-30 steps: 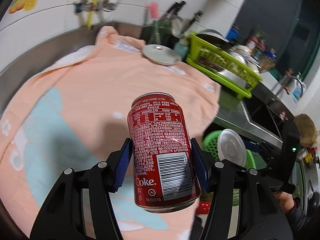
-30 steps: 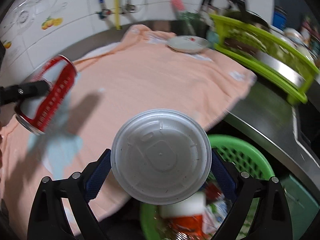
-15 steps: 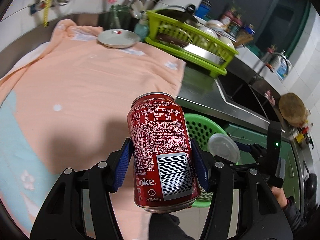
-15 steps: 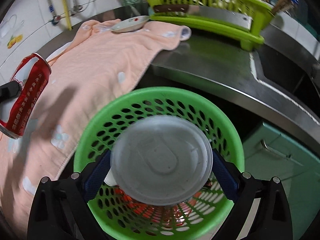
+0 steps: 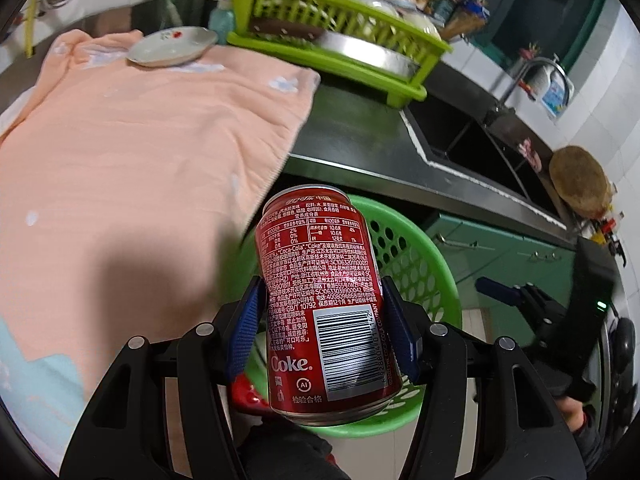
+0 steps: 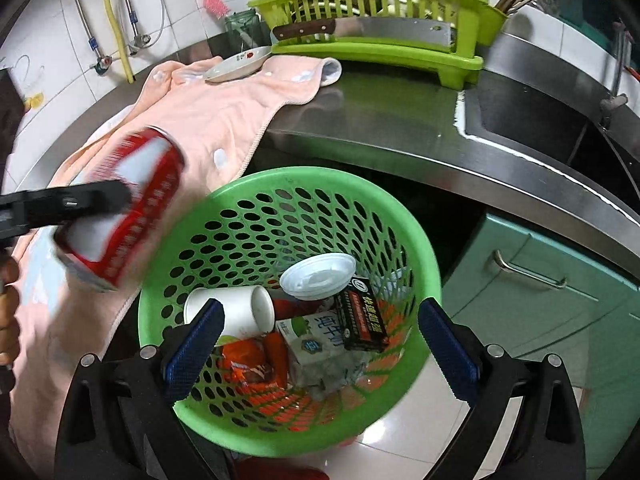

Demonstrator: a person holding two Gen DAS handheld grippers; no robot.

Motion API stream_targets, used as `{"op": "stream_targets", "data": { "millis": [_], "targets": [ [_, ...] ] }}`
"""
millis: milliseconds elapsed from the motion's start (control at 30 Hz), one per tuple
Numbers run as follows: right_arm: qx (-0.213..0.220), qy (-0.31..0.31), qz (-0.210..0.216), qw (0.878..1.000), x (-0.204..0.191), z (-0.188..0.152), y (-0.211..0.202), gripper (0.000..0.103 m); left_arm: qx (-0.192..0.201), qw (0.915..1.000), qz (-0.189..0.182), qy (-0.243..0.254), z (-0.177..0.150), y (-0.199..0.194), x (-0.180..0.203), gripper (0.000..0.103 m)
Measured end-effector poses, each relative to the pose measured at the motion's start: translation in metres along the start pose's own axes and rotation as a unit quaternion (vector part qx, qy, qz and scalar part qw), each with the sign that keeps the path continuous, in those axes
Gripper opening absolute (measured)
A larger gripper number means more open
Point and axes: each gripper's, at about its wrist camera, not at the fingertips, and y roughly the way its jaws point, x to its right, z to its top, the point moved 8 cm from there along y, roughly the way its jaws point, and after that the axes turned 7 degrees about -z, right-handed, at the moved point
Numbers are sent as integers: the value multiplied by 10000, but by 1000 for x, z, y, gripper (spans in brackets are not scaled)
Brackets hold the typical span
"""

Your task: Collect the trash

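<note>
My left gripper (image 5: 322, 328) is shut on a red Coke can (image 5: 324, 300) and holds it above the near rim of the green trash basket (image 5: 424, 264). In the right wrist view the can (image 6: 124, 208) shows blurred at the basket's left edge. My right gripper (image 6: 320, 344) is open and empty above the green basket (image 6: 416, 240). A white plastic lid (image 6: 318, 276) lies inside the basket on other trash: a white paper cup (image 6: 236, 312), a black box (image 6: 362, 314), a milk carton (image 6: 316, 342) and orange wrappers (image 6: 256, 364).
A peach towel (image 5: 140, 152) covers the steel counter (image 6: 380, 128), with a white plate (image 5: 172, 46) at its far end. A lime dish rack (image 6: 380, 20) with a cleaver stands behind. A sink (image 6: 532, 120) lies to the right. Green cabinet doors (image 6: 560, 280) are below.
My right gripper has opened and the white lid has dropped into the basket. My left gripper has carried the Coke can from over the towel to the basket's rim.
</note>
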Motion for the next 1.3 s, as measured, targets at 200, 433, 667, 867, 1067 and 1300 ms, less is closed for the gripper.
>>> {"op": "stream_targets", "data": {
  "millis": [200,433,667,867,1067,1300],
  "targets": [
    [125,68,60,9999,4,-7,-14,94,-318,9995,-10,77,-4,31,14,58],
    [200,133,168,9996,3,-11,-21,94,-518,9986,-121,-38,-10,46,19,59],
    [257,86,156,9995,-1,-11,-25,94,-491,9987,-105,-89,-13,42,15,59],
    [366,-10,122,9993,-10,-12,-33,94,-293,9996,-48,-38,-12,22,13,59],
    [459,-108,116,9988,-24,-13,-41,94,-32,9999,149,5,-14,-3,6,63],
    [616,-310,5,9976,-43,-12,-51,94,243,9989,379,-144,-17,-32,-12,68]
  ]
}}
